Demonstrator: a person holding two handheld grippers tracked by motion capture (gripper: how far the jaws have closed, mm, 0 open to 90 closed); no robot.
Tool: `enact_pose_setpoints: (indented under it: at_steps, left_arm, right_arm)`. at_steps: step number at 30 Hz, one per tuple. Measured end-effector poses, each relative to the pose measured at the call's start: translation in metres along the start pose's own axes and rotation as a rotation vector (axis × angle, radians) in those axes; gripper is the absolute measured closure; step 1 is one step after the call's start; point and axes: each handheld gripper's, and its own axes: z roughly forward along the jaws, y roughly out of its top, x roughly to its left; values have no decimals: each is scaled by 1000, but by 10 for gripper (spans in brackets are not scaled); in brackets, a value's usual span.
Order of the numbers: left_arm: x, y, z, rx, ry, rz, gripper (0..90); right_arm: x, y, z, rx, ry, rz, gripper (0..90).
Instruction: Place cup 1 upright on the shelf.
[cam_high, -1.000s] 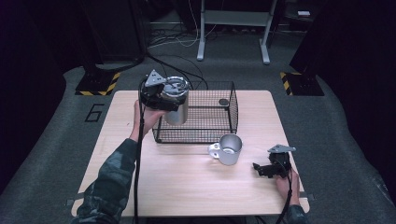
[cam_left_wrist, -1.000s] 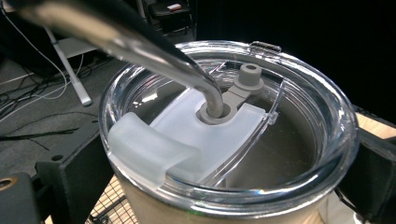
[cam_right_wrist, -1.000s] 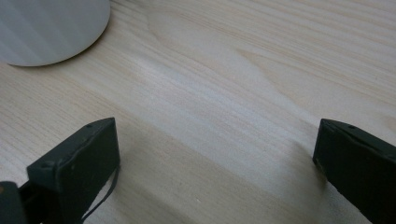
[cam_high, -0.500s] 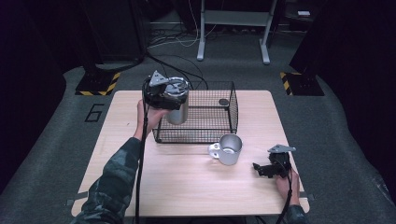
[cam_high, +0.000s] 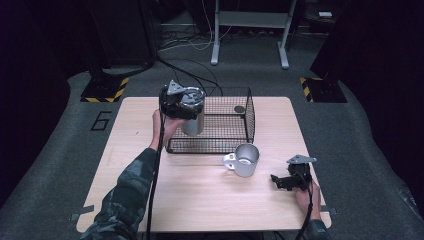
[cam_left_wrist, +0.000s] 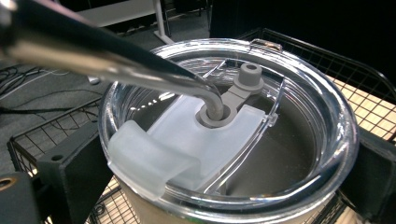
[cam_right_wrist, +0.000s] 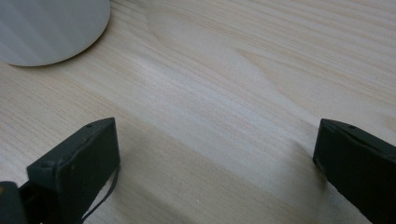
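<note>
Left gripper (cam_high: 181, 102) is clamping the lidded tumbler (cam_high: 192, 117) over the wire basket (cam_high: 230, 142); it is probably risking slip. Right gripper (cam_high: 292, 180) is resting with jaws apart on the counter (cam_high: 200, 200).

Matt wood table (cam_right_wrist: 224, 93); glossy clear-plastic lid (cam_left_wrist: 299, 93).

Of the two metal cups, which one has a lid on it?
The tall steel tumbler held by the left gripper over the wire basket: clear lid, metal straw. The short handled mug on the table stands open.

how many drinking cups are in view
2. A steel tumbler with a clear lid and metal straw, held by the left gripper over the wire basket. A metal mug stands on the table in front of the basket.
</note>
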Motion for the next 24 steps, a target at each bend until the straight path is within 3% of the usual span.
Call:
enact_pose_setpoints:
  at_steps: [24]
  left_arm:
    - [-1,-26,32,50,48,-47,38]
  right_arm:
    - [0,0,0,0,0,0,1]
